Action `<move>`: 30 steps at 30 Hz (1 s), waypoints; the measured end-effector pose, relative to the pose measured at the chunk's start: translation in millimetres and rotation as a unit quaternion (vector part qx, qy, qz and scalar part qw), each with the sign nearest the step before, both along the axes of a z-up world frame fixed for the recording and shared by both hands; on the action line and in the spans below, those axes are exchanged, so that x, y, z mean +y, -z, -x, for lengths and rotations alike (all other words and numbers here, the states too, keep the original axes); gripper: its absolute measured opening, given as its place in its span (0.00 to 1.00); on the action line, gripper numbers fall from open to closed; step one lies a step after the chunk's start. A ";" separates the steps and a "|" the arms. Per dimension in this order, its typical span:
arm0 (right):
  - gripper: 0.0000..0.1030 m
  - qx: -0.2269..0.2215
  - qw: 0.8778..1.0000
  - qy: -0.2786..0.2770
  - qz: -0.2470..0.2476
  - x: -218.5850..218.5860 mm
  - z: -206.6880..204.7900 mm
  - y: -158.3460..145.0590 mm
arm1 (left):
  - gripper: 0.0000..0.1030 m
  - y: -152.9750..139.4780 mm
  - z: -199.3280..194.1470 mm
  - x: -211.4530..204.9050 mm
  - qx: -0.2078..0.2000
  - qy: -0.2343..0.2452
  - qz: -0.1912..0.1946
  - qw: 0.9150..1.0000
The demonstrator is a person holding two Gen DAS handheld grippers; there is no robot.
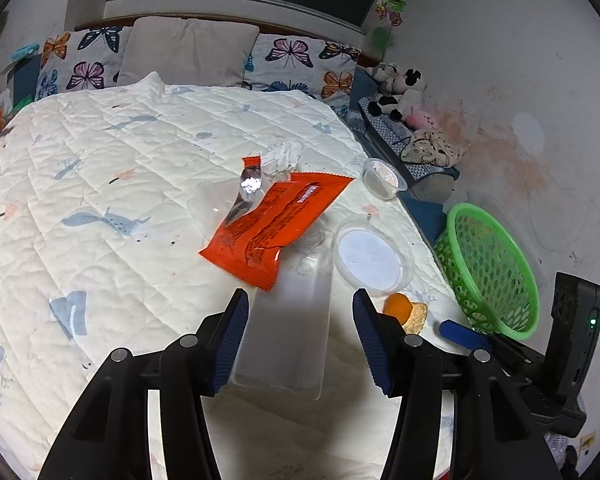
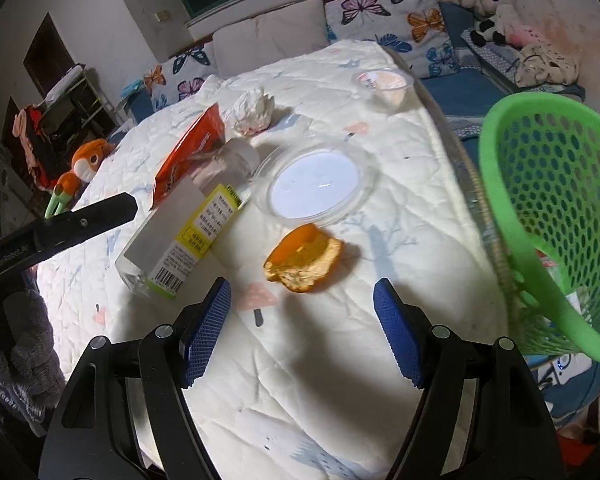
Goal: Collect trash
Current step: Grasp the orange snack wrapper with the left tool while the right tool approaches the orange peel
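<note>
On the white quilt lies a clear plastic bottle (image 1: 288, 320) with a yellow label (image 2: 188, 236), on its side. My left gripper (image 1: 300, 296) is open around it, with a gap at the right pad. An orange snack wrapper (image 1: 276, 220) rests on the bottle's far end. A piece of orange peel (image 2: 304, 258) lies just ahead of my open right gripper (image 2: 302, 286), nothing between its fingers. A clear round lid (image 2: 316, 186), a small plastic cup (image 2: 384, 84) and a crumpled white wad (image 2: 252, 110) lie farther back. A green mesh basket (image 2: 552, 216) sits tilted at the bed's right edge.
Butterfly pillows (image 1: 292, 56) line the headboard. Plush toys (image 1: 400, 92) and cloth lie on the blue strip between bed and wall. An orange plush toy (image 2: 88, 164) sits off the bed's left side. The wall stands close behind the basket (image 1: 488, 268).
</note>
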State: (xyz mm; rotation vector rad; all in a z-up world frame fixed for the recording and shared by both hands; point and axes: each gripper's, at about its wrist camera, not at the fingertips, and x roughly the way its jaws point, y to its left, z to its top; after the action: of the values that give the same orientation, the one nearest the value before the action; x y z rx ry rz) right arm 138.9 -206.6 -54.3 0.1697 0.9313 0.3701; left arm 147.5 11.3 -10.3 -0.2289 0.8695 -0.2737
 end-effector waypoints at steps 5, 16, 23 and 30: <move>0.68 0.006 1.000 -0.004 0.002 9.6 -6.1 5.5 | 0.51 2.9 0.3 7.5 0.004 -0.006 0.002 1.000; 0.58 0.007 1.000 0.001 0.020 21.8 -19.1 12.5 | 0.51 6.2 0.0 16.8 0.008 -0.013 0.003 1.000; 0.44 0.002 0.999 0.005 0.035 18.5 -18.4 13.2 | 0.51 5.9 -3.3 15.0 0.005 -0.010 -0.007 1.000; 0.40 -0.001 1.000 0.003 0.027 13.5 -14.8 10.9 | 0.51 3.8 -12.2 9.3 -0.004 -0.003 -0.031 1.000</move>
State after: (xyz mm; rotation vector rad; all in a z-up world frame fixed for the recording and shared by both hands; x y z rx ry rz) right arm 153.7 -193.1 -65.2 0.1237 0.9378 0.3387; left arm 159.7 20.6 -14.0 -0.1730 0.8682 -0.2409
